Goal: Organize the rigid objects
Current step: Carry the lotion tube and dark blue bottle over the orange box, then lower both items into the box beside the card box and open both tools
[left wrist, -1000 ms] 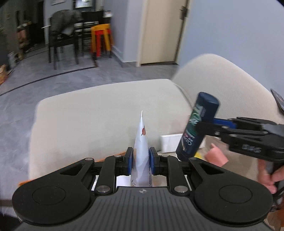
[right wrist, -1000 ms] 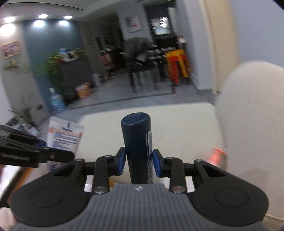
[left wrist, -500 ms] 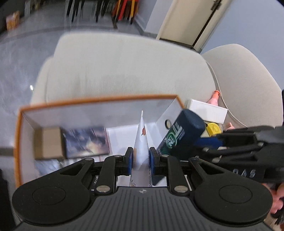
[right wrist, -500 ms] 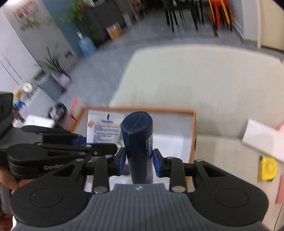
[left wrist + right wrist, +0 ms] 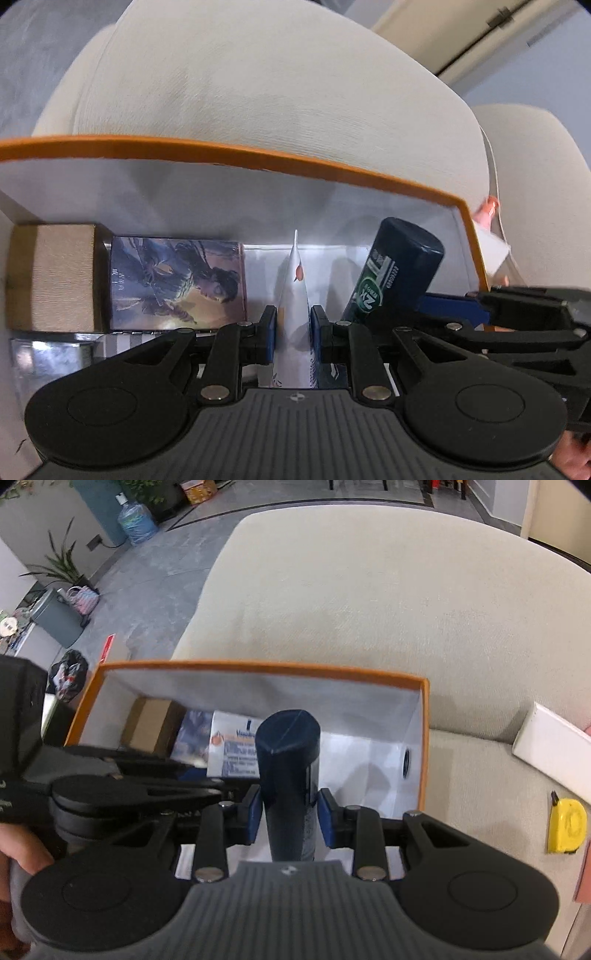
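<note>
My left gripper [image 5: 292, 325] is shut on a white lotion tube [image 5: 294, 295], held edge-on inside the orange-rimmed box [image 5: 258, 157]. The same tube [image 5: 232, 751] shows its printed face in the right wrist view. My right gripper [image 5: 290, 812] is shut on a dark blue can [image 5: 290, 775], upright over the box [image 5: 258, 666]. From the left wrist view that can [image 5: 391, 273] leans beside the tube. A brown carton [image 5: 51, 277] and a picture-covered box [image 5: 177, 280] lie against the box's far wall.
The box rests on a cream sofa seat [image 5: 369, 590]. To its right lie a white flat box [image 5: 554, 749] and a yellow tape measure [image 5: 567, 825]. A person's hand [image 5: 22, 853] holds the left gripper. Grey floor, a bin and plants lie beyond the sofa.
Both grippers tilted down and sank from above the sofa into the orange box, each still holding its item. The carton and picture box came into view.
</note>
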